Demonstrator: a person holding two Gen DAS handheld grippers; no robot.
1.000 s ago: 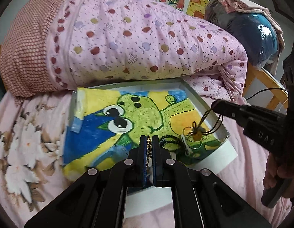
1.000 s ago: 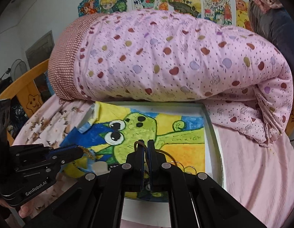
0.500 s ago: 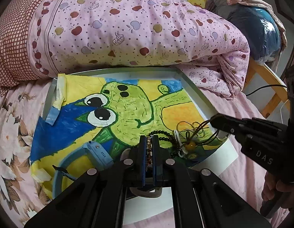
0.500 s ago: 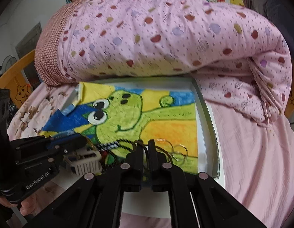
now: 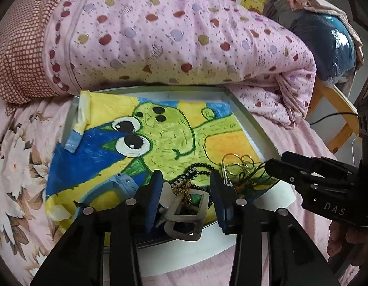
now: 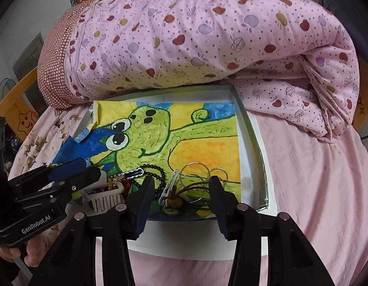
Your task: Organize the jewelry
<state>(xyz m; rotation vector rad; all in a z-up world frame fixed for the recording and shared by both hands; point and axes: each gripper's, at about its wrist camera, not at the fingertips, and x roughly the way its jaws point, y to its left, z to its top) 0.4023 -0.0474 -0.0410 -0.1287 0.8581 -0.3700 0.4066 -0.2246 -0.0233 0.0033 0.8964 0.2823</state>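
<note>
Release step: left gripper (image 5: 186, 197) and right gripper (image 6: 179, 196), jaws just opened, clamp nothing. Gold chain (image 5: 182, 189) lies over small white plastic basket (image 6: 105, 196); amber-bead cord pendant (image 6: 173, 201) lies on frog-painting tray (image 6: 253, 147). Next: withdraw clear, select another piece.

Right gripper (image 6: 180, 191): jaws just opened, standing apart over an amber-bead cord pendant (image 6: 174, 201), not pressing it. Gold rings (image 6: 196, 174), black bead strand (image 6: 155, 170) and white basket (image 6: 105, 199) lie on the frog drawing (image 6: 160, 138). Left gripper (image 6: 72, 174) reaches over the basket.
</note>
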